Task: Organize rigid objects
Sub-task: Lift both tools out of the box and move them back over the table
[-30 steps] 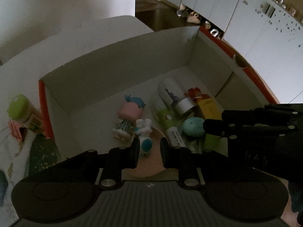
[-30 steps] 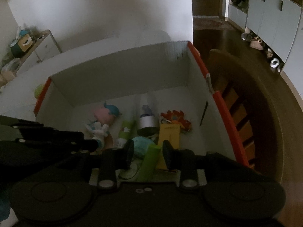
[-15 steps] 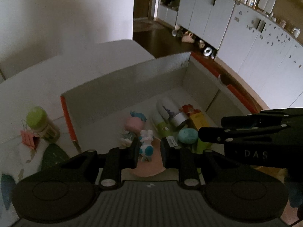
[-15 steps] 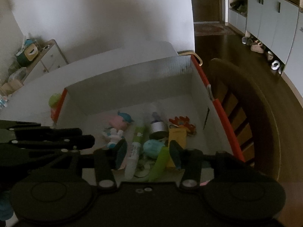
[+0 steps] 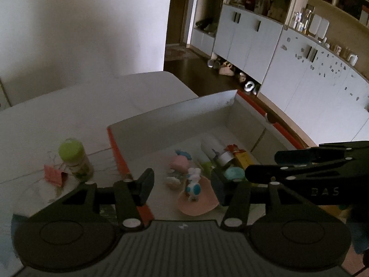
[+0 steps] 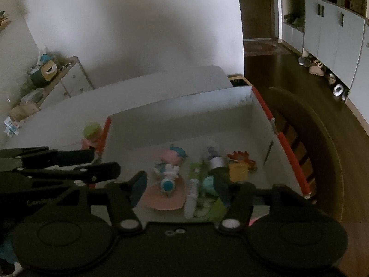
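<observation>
An open cardboard box (image 5: 184,115) with orange outer sides stands on the white table; it also shows in the right wrist view (image 6: 184,113). Inside lie several toys: a pink doll (image 5: 179,162), a white and blue figure (image 5: 193,184) on a pink dish (image 5: 203,205), a teal egg (image 5: 234,173), a yellow box (image 5: 243,159) and a white tube (image 6: 191,198). My left gripper (image 5: 182,184) is open and empty above the box's near end. My right gripper (image 6: 181,185) is open and empty over the box too.
A green-capped bottle (image 5: 75,160) and a pink clip (image 5: 53,175) stand on the table left of the box. A wooden chair (image 6: 304,143) is right of the box. White cabinets (image 5: 288,64) line the far right wall.
Both grippers have lifted up and back from the box and their jaws have opened wide. The box looks smaller and more of the room shows.
</observation>
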A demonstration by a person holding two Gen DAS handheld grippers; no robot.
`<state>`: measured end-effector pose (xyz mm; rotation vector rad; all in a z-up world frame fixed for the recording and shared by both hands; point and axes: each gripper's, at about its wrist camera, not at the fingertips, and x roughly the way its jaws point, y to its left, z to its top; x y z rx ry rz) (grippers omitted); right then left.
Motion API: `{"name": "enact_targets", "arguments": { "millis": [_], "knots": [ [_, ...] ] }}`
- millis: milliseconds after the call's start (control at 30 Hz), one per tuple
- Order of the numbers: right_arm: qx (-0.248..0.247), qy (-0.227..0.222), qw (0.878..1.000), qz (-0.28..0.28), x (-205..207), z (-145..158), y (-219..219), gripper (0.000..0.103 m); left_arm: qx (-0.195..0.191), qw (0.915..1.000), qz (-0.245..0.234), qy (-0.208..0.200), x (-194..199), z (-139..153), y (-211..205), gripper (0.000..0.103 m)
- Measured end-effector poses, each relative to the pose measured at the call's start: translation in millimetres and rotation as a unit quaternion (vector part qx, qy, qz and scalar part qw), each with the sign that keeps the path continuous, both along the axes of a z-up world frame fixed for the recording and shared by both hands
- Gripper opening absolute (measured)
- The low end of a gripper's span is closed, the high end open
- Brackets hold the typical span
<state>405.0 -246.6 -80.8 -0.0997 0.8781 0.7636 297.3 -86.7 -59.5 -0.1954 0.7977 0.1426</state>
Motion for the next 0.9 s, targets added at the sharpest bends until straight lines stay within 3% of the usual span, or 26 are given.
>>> {"name": "enact_targets", "arguments": {
  "millis": [133, 200, 333, 633, 900],
  "knots": [
    [0.003, -0.008, 1.000, -0.003, -12, 7, 9, 0.074, 0.006, 0.9999, -0.005, -0.014, -14, 5, 13, 0.055],
    [0.005, -0.011, 1.000, -0.006, -19, 10, 15, 0.076, 0.005, 0.9997, -0.005, -0.022, -20, 8, 22, 0.067],
    [0.007, -0.018, 1.000, -0.010, -32, 15, 28, 0.086, 0.004, 0.9993, -0.011, -0.037, -36, 12, 38, 0.068],
    [0.011, -0.024, 1.000, -0.009, -66, 20, 67, 0.091, 0.000, 0.9989, -0.018, -0.043, -68, 10, 81, 0.070],
    [0.012, -0.030, 0.999, 0.000, -90, 21, 107, 0.102, 0.023, 0.9983, 0.005, -0.054, -89, 4, 120, 0.081]
  ]
}}
